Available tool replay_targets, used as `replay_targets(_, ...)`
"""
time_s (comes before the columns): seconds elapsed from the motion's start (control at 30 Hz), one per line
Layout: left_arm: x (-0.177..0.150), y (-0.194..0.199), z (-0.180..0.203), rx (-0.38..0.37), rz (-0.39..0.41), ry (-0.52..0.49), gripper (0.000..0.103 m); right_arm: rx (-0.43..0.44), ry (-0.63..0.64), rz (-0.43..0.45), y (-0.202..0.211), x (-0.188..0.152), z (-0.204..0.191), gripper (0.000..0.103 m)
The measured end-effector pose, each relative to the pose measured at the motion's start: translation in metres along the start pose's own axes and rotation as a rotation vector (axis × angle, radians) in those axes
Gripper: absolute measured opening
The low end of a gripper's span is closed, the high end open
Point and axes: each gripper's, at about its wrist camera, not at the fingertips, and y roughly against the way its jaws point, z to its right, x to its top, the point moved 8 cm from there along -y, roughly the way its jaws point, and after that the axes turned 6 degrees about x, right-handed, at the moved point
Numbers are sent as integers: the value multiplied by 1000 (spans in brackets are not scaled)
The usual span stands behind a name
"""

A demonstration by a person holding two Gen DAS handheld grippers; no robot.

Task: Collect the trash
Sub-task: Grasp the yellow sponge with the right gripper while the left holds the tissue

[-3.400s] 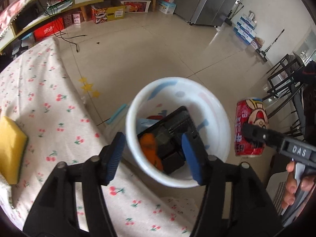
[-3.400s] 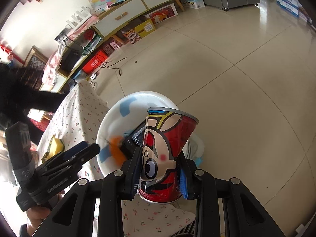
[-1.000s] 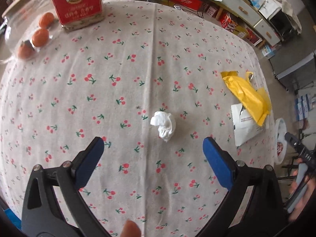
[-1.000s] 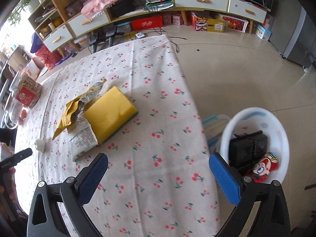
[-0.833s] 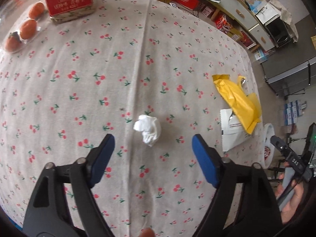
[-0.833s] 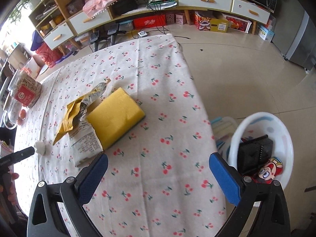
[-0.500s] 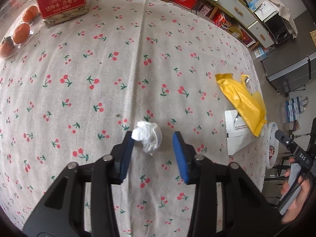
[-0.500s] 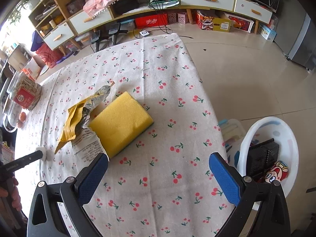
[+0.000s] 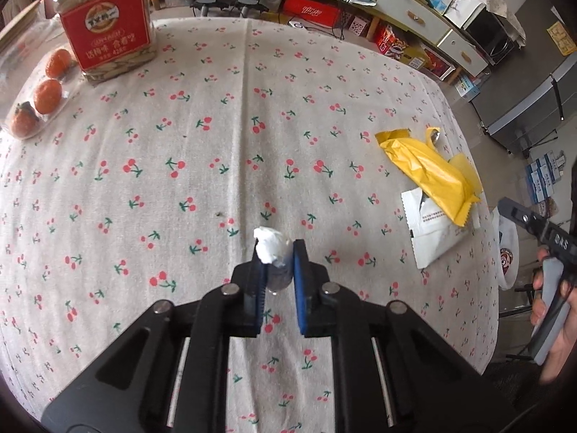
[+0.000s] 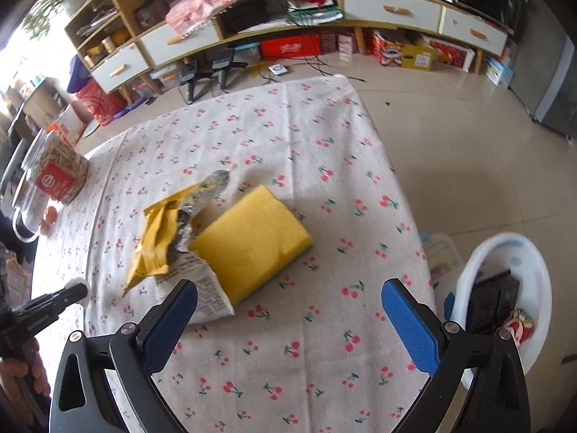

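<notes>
In the left wrist view our left tool (image 9: 277,252) is closing on a crumpled white tissue (image 9: 269,247) that sits between its blue pads, near the middle of the worktop (image 9: 202,151) and a little toward the near edge. The pads look to be touching the wad on both sides. To do this well, we think we should finish the squeeze before lifting, keep the tips just clear of the cherry-print cloth so it does not bunch up, and rise straight so the soft wad does not slip out. Toward the right edge lie a yellow wrapper (image 9: 429,171) and a white packet (image 9: 434,231), partly overlapping. At the far left corner stand a jar with a red label (image 9: 106,25) and a clear pack of oranges (image 9: 39,104). Past the right edge a hand (image 9: 555,324) holds the other tool.

In the right wrist view our right tool (image 10: 288,321) is spread wide and empty, above the near part of the worktop. Ahead of it a yellow sponge (image 10: 252,243) touches the torn wrapper and packet. A white bin (image 10: 519,252) stands on the tiled floor beside the right edge, with a black box and a printed cup inside. Low cabinets and shelves with boxes and cables line the far wall.
</notes>
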Motion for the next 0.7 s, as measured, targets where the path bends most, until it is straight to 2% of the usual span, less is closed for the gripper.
replay_targets(0.17,-7,11,-7,1,18,7,15,6,-84,3,-15,12,9,103)
replay_targets(0.3,-9,8,-11,5,4,15,15,26,-151,12,-28,18,12,103)
replay_targets(0.53,-15,11,-17,7,-3,26,15,-1,-144,-20,-58,24,2,103)
replay_targets(0.7,-20,10,-16,12,-6,21,15,13,-167,-35,-74,28,3,103)
